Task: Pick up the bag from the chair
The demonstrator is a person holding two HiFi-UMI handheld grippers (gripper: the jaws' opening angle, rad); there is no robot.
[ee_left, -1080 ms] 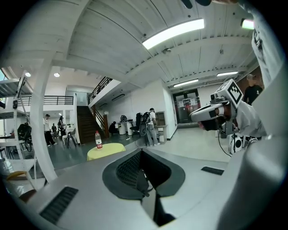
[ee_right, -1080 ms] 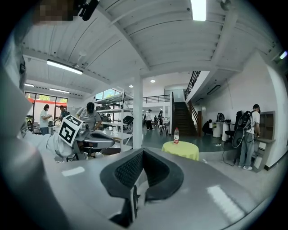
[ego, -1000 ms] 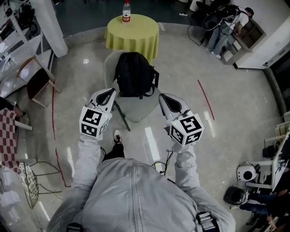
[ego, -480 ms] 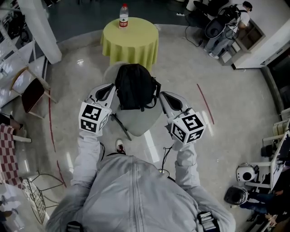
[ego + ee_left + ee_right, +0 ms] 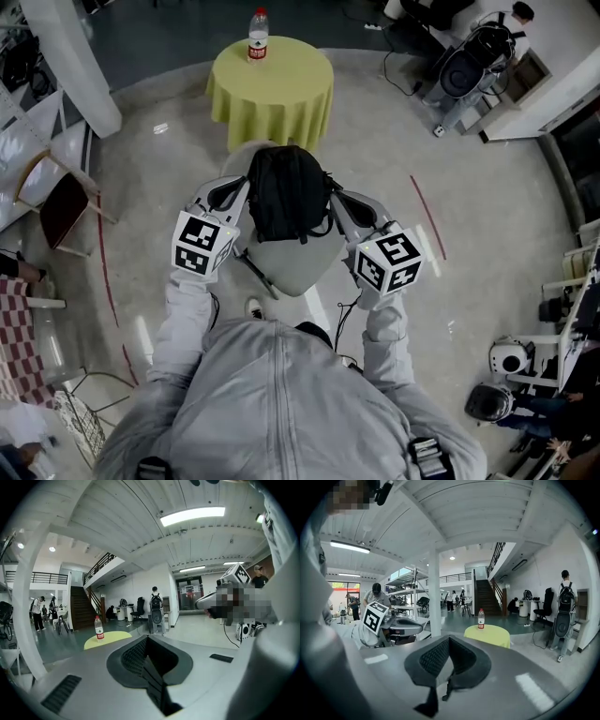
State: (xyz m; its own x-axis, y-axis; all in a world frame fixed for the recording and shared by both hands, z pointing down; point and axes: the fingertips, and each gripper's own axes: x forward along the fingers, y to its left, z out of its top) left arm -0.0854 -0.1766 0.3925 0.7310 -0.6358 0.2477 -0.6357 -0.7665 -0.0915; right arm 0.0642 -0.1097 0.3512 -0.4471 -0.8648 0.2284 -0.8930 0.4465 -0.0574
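Note:
A black backpack (image 5: 286, 192) sits upright on a pale chair (image 5: 286, 267) in the head view. My left gripper (image 5: 228, 191) is at the bag's left side and my right gripper (image 5: 348, 201) at its right side, both pointing forward and close to the bag. Whether either touches the bag I cannot tell. In the left gripper view the left gripper (image 5: 147, 641) has its jaws together with nothing between them. The right gripper (image 5: 449, 641) is likewise shut and empty in the right gripper view. Neither gripper view shows the bag clearly.
Just beyond the chair stands a round table with a yellow cloth (image 5: 272, 84) and a water bottle (image 5: 256, 36) on it. A white column (image 5: 80, 66) and a red-seated chair (image 5: 61, 202) are at the left. Desks, equipment and people are at the far right.
The person has walked forward. Both grippers moved up to the chair, from in front of its seat to either side of the bag. Their jaws stayed shut.

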